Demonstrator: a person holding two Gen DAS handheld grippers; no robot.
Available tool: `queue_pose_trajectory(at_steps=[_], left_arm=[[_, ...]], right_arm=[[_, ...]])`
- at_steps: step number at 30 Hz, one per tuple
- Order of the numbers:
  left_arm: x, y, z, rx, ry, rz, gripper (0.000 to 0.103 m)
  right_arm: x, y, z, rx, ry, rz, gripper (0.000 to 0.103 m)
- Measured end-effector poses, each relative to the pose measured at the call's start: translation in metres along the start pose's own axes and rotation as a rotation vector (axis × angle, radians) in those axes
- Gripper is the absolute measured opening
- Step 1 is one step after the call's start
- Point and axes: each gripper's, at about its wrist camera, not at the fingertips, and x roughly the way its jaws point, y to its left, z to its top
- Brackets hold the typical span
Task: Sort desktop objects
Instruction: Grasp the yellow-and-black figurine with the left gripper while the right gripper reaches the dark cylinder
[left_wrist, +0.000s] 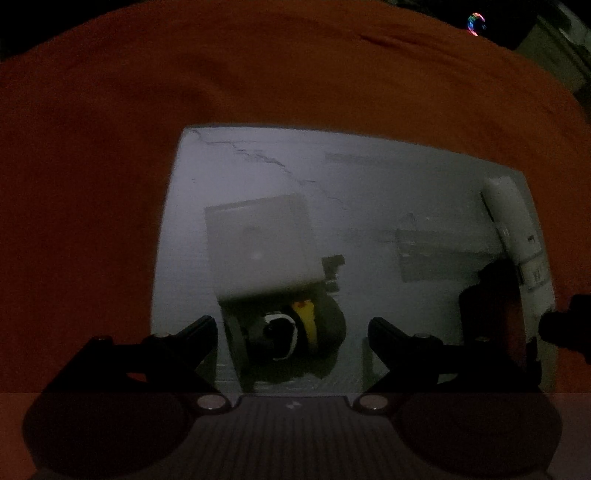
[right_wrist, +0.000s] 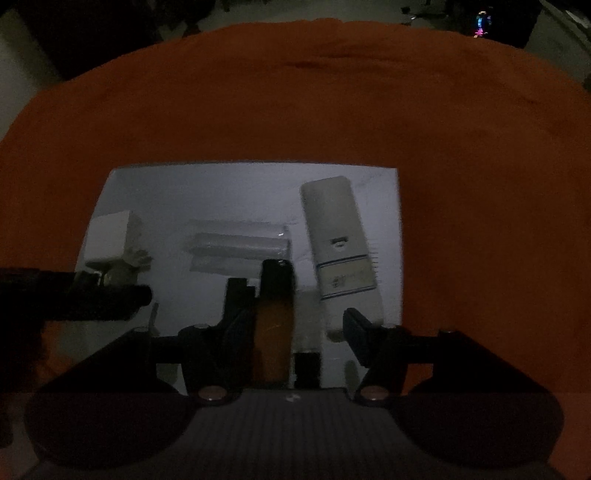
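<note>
Dimly, both hand-held grippers, left (left_wrist: 291, 332) and right (right_wrist: 291, 328), jaws apart, perhaps an amber bottle (right_wrist: 272, 332) between the right's.

Both grippers point steeply down. The left gripper (left_wrist: 291, 332) has its jaws spread wide, gripping nothing. The right gripper (right_wrist: 291, 328) has its jaws parted too, and its pads press on nothing.

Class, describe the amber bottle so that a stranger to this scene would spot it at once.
Find the pale grey sheet lying on the orange cloth. At its near edge, between the right tongs, lies a small amber bottle with a dark cap. Its neighbours are white or clear; it alone is brown.
</note>
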Motion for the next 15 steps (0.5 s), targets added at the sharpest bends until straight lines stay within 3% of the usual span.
queue_pose_trajectory(at_steps=[1, 3, 12, 15], left_arm=[[-0.001, 0.000, -0.001, -0.007, -0.009, 0.006, 0.078], [-0.003, 0.001, -0.004, -0.006, -0.028, 0.016, 0.059], [-0.014, 0.011, -0.014, 0.000, -0.028, -0.020, 0.058], [-0.019, 0.016, -0.010, -0.006, -0.006, -0.043, 0.058]], right_arm=[[0.001, 0.003, 0.000, -0.003, 0.004, -0.002, 0.062], [0.004, 0.009, 0.000, -0.008, 0.012, -0.003, 0.062], [0.025, 0.033, 0.000, -0.052, 0.066, 0.041, 0.055], [0.028, 0.041, 0.002, -0.083, 0.048, 0.025, 0.055]])
